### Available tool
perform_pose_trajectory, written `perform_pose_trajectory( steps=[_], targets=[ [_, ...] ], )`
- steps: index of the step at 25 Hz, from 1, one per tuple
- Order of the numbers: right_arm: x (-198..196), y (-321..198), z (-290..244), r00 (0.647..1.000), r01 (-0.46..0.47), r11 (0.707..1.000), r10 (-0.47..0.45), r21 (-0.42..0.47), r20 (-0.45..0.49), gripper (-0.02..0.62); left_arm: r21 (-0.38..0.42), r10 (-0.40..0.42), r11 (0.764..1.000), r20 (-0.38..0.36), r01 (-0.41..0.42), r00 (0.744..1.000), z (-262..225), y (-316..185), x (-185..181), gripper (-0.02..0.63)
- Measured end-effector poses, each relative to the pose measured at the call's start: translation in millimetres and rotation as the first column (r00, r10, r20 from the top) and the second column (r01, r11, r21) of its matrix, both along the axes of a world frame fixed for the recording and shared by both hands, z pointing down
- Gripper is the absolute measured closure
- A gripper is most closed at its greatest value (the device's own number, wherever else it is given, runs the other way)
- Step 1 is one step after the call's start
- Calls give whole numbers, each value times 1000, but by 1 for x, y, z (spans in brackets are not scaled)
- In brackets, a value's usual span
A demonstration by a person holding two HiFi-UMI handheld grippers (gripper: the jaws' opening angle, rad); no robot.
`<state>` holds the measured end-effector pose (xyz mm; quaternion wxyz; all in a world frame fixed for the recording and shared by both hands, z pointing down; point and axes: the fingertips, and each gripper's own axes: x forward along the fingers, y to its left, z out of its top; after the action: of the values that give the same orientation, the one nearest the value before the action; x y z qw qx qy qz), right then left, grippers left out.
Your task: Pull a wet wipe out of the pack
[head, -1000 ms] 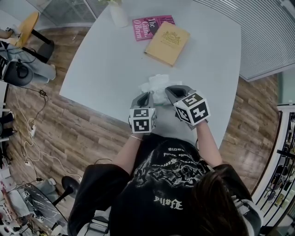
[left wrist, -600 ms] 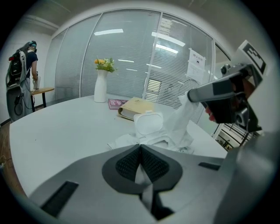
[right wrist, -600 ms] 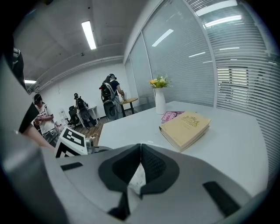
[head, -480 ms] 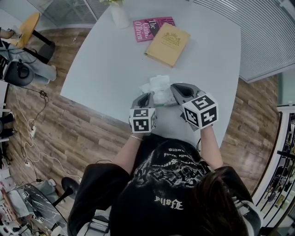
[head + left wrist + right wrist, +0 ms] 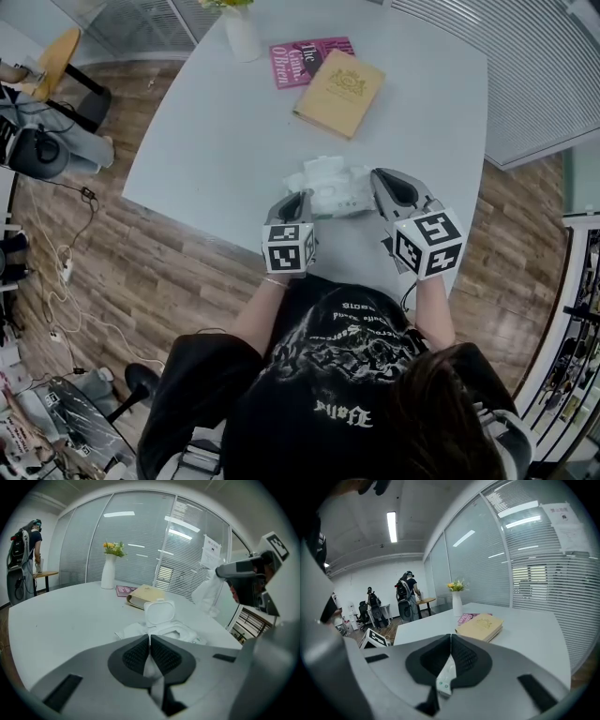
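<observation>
A white wet wipe pack [image 5: 326, 180] lies on the white table [image 5: 216, 122] near its front edge, and its flip lid [image 5: 159, 611] stands open. My left gripper [image 5: 301, 196] is shut on the pack's near edge, with white film pinched between the pads [image 5: 150, 640]. My right gripper [image 5: 379, 178] is raised to the right of the pack and shut on a wet wipe [image 5: 206, 592], which hangs from its tips. A strip of that wipe [image 5: 445, 678] shows between the right gripper's [image 5: 451, 641] closed jaws.
A tan book [image 5: 339, 89] and a pink book [image 5: 305, 54] lie at the table's far side, beside a white vase with flowers [image 5: 241, 28]. Glass walls with blinds ring the room. People stand by a desk [image 5: 407, 599] in the background.
The right gripper has risen and moved right, away from the pack, drawing the wipe with it. The left gripper has stayed on the pack.
</observation>
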<state>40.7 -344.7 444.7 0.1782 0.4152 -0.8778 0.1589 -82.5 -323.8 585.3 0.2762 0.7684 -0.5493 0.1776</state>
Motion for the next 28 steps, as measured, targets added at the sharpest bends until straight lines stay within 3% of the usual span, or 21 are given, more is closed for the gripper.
perform_pose_trajectory(
  steps=[6, 16, 28],
  targets=[
    [20, 7, -4, 994, -112, 990, 110, 91, 21, 591, 3, -9, 1000, -20, 9, 1000, -2, 0, 0, 597],
    [50, 21, 1, 967, -250, 946, 256, 207, -4, 591, 35, -1, 999, -15, 1, 1000, -7, 0, -2, 597],
    [61, 38, 25, 943, -317, 920, 332, 230, -28, 591, 67, 4, 998, 2, -5, 1000, -10, 5, -3, 598]
  ],
)
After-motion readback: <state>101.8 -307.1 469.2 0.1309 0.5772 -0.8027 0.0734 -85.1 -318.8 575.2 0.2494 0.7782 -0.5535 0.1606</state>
